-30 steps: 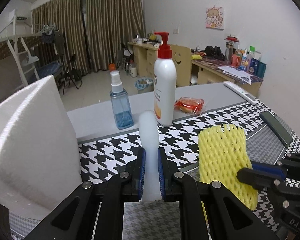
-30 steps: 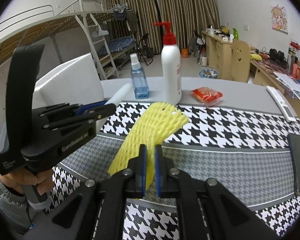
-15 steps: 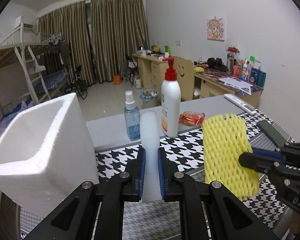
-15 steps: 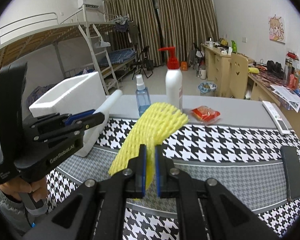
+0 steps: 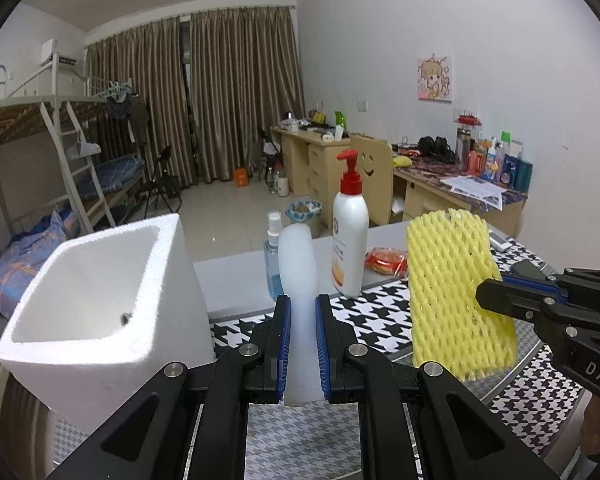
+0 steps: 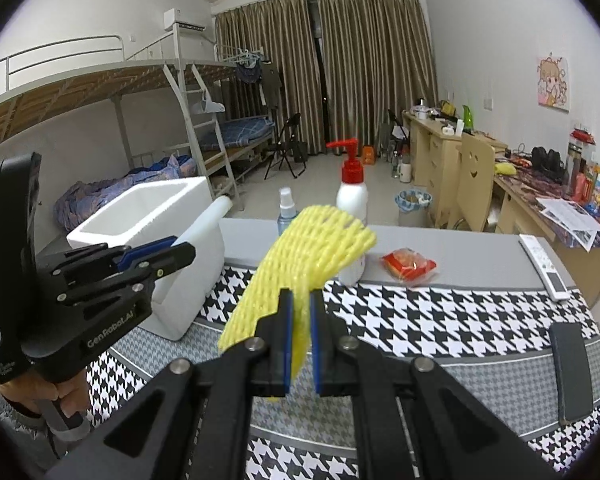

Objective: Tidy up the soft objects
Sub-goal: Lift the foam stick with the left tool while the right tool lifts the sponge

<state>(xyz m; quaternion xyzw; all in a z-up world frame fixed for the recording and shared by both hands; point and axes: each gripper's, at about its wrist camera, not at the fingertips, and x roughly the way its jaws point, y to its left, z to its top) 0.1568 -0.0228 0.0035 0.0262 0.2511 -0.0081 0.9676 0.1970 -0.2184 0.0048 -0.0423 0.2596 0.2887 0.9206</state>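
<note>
My left gripper (image 5: pixel 301 312) is shut on a white foam tube (image 5: pixel 298 264) that sticks up and forward; in the right wrist view the left gripper (image 6: pixel 182 251) holds it beside the box. My right gripper (image 6: pixel 300 308) is shut on a yellow foam net sleeve (image 6: pixel 312 248), held above the table; the sleeve (image 5: pixel 452 288) shows at the right of the left wrist view. A white styrofoam box (image 5: pixel 100 304) stands open on the table's left, just left of the tube; it also shows in the right wrist view (image 6: pixel 148 216).
A white pump bottle (image 5: pixel 350 240), a blue spray bottle (image 5: pixel 272 256) and a red snack packet (image 5: pixel 386 260) stand at the back of the table. A remote (image 6: pixel 544 268) and a dark flat case (image 6: pixel 572 372) lie at the right. The houndstooth cloth (image 6: pixel 440 320) covers the table.
Both grippers have risen above the table with their foam pieces. The styrofoam box's open top has come into view, lower and further from the left gripper.
</note>
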